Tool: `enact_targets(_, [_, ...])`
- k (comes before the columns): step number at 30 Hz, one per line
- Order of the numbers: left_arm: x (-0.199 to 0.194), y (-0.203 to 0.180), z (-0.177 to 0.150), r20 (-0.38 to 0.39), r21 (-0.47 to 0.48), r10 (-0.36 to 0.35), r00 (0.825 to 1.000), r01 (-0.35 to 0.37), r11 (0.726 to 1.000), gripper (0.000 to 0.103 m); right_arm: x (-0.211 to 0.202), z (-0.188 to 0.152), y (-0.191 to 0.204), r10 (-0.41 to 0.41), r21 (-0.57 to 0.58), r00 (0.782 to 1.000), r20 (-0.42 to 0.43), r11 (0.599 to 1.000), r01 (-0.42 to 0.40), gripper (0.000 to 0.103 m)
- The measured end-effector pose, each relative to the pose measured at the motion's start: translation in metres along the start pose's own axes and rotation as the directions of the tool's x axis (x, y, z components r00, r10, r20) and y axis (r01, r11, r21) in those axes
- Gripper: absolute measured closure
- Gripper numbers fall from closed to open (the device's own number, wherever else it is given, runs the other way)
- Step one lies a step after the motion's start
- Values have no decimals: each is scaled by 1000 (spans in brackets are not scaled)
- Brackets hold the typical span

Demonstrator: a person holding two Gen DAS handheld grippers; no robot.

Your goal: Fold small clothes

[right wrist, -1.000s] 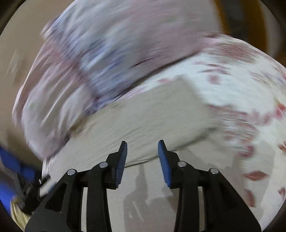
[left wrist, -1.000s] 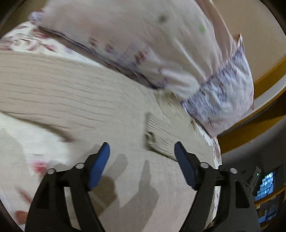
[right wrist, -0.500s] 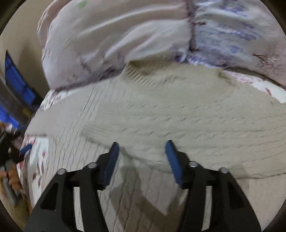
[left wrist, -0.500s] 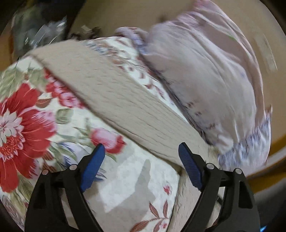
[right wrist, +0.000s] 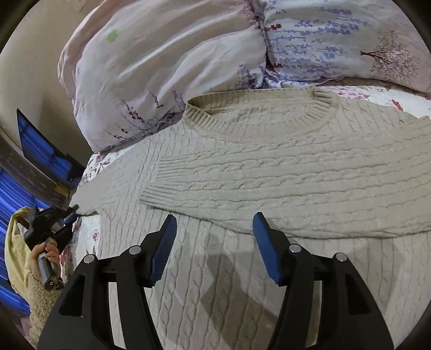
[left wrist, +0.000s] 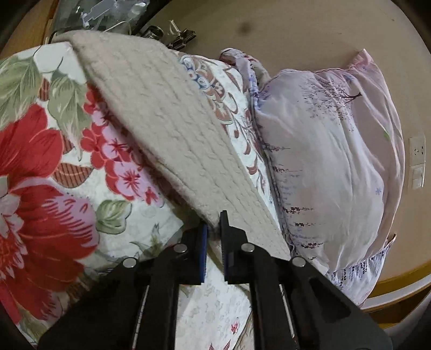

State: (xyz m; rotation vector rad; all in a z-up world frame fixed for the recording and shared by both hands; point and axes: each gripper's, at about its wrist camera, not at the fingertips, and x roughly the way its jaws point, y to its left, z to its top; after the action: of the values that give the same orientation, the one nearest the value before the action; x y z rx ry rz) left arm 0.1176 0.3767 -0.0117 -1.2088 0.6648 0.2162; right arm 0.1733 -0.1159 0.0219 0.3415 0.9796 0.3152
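A beige cable-knit sweater (right wrist: 269, 167) lies flat on the bed, neck toward the pillow, with one sleeve (right wrist: 282, 199) folded across its chest. My right gripper (right wrist: 214, 239) is open and empty just above the sweater's body, below the folded sleeve. My left gripper (left wrist: 213, 228) is shut on the edge of the sweater's other sleeve (left wrist: 172, 129), which stretches away over the quilt. In the right wrist view the left gripper (right wrist: 70, 211) shows at the far left, pinching that sleeve's end.
A floral quilt (left wrist: 48, 188) covers the bed. A large pale lilac pillow (left wrist: 328, 161) (right wrist: 188, 53) lies against the sweater's neck. A beige wall (left wrist: 296, 27) with a socket (left wrist: 417, 149) stands behind. Clutter (left wrist: 107, 13) sits at the far bed end.
My left gripper has closed on the sleeve's edge; it was open half a second ago. My right gripper has opened wider and steadied over the sweater's body.
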Motion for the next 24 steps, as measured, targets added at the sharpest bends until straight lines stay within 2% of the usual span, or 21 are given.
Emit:
enact_targets(3, [-8, -27, -5, 49, 88, -18, 999, 13, 996, 96, -4, 1, -4, -4, 9, 1000, 21, 1000, 4, 42])
enact_targets(7, [-14, -68, -19, 58, 207, -78, 995, 65, 976, 96, -16, 1, -15, -3, 39, 999, 49, 999, 1, 42])
enact_targets(10, [-8, -110, -46, 21, 333, -127, 992, 113, 936, 96, -22, 0, -23, -5, 61, 998, 62, 998, 1, 42])
enact_targets(13, [7, -150, -86, -70, 438, -182, 981, 194, 878, 96, -27, -3, -31, -11, 77, 998, 67, 997, 5, 42])
enact_targets(15, [19, -171, -119, -148, 489, -208, 967, 254, 834, 96, -29, -5, -35, -14, 88, 998, 68, 996, 8, 42])
enact_targets(19, [50, -190, -187, -297, 556, -199, 934, 338, 760, 96, -33, -10, -47, -20, 117, 997, 69, 993, 12, 42])
enact_targets(21, [73, -189, -217, -376, 560, -148, 915, 351, 750, 96, -34, -11, -52, -24, 128, 997, 67, 992, 15, 42])
enact_targets(23, [89, -182, -236, -429, 549, -96, 898, 343, 762, 94, -35, -12, -56, -25, 138, 998, 64, 990, 16, 42])
enact_targets(24, [96, -174, -242, -449, 532, -73, 891, 332, 779, 92, -36, -13, -58, -25, 141, 998, 63, 990, 16, 42])
